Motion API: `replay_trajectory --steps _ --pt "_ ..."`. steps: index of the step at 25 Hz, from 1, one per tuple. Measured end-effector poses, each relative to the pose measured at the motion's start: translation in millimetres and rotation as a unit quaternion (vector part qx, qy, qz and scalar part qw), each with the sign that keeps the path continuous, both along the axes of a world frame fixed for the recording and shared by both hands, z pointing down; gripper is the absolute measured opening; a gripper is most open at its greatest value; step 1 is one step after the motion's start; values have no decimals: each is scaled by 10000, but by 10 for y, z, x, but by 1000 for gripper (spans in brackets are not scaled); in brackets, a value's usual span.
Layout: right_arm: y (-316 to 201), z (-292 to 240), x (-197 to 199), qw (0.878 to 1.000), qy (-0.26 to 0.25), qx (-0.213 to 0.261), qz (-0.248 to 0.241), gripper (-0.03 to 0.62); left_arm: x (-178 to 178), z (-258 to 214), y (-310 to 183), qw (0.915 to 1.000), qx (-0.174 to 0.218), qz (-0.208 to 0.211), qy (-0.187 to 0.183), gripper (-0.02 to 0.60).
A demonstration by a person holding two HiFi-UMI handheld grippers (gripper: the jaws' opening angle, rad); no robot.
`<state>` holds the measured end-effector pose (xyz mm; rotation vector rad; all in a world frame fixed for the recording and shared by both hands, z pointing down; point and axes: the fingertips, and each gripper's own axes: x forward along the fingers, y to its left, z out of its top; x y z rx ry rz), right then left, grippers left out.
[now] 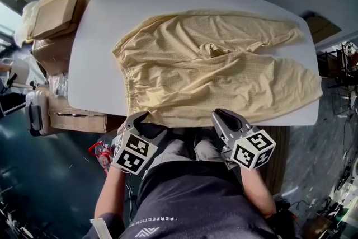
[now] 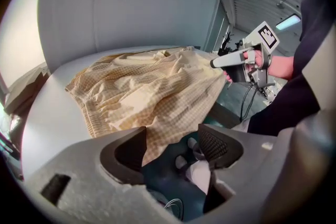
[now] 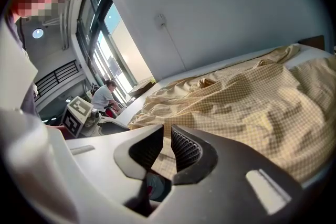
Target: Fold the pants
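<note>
On the white table (image 1: 100, 36), the tan pants (image 1: 224, 64) lay spread out, waistband at the head view's left, legs to its right. Near hem hung just over the front edge. Left gripper (image 1: 137, 117) sat at that edge, jaws wide apart, nothing pinched. Right gripper (image 1: 224, 115) was at the same edge, jaws a narrow gap apart, not clamping cloth.

A white table (image 1: 95, 64) stands before a pale grey wall (image 3: 220, 8), cardboard boxes (image 1: 53, 14) stacked beside it. Tall windows (image 3: 113, 39) admit daylight; the floor (image 1: 45, 187) is dark.
</note>
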<state>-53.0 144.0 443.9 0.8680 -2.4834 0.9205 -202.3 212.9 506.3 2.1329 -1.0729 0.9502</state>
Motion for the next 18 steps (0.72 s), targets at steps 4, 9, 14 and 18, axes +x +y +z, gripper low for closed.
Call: replay_trajectory --steps 4,9,14,18 --pt "-12 1 6 10000 56 -28 -9 43 -36 106 -39 9982 32 199 -570 272" --pt "-76 24 115 9998 127 -73 148 35 -102 101 -91 9963 31 227 -828 181" --pt "-137 17 221 9992 225 -60 323 30 -100 13 -167 9976 60 190 -658 28" --pt "-175 13 336 9985 288 -53 465 32 -92 -116 -259 9988 43 156 -459 25"
